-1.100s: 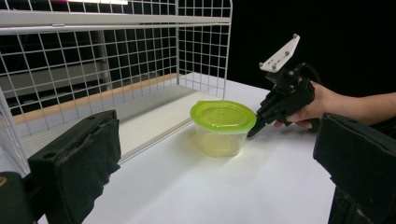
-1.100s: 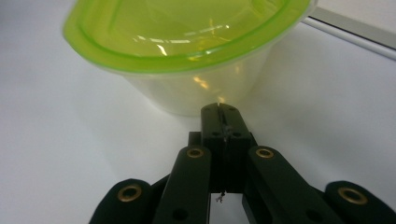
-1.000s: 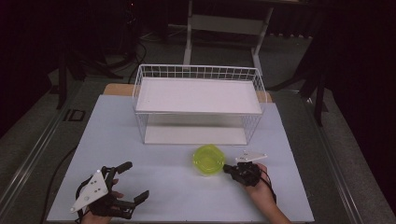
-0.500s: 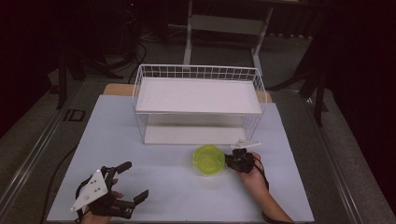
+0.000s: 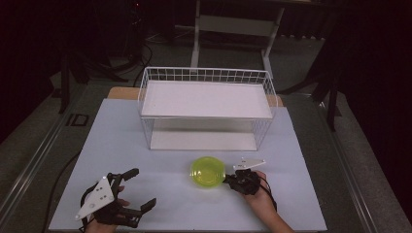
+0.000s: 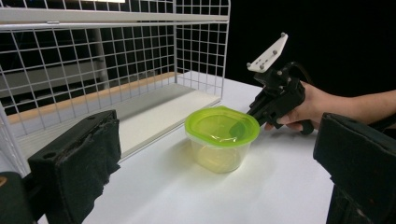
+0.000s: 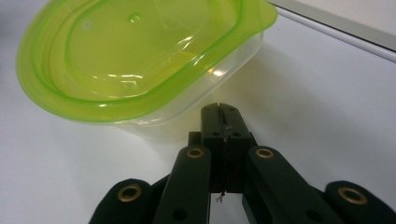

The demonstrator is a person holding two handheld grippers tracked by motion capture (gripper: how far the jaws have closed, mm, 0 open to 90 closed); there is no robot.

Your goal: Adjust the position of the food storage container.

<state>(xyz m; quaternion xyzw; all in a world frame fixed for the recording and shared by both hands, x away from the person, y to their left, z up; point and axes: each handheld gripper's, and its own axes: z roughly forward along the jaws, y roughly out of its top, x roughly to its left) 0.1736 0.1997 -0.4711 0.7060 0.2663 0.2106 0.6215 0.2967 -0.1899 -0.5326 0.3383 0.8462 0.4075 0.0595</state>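
Right hand-held gripper (image 5: 228, 180) clenched, empty, beside the clear tub (image 5: 208, 172) — glossy lime lid; left hand-held gripper (image 5: 141, 190) released.

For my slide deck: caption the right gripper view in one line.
Shut right tool pointing at the clear plastic container with a green lid on the white table.

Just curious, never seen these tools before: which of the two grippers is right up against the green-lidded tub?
The right gripper, its jaws shut, with its tip at the tub. The left gripper sits apart near the table's front edge, jaws spread wide.
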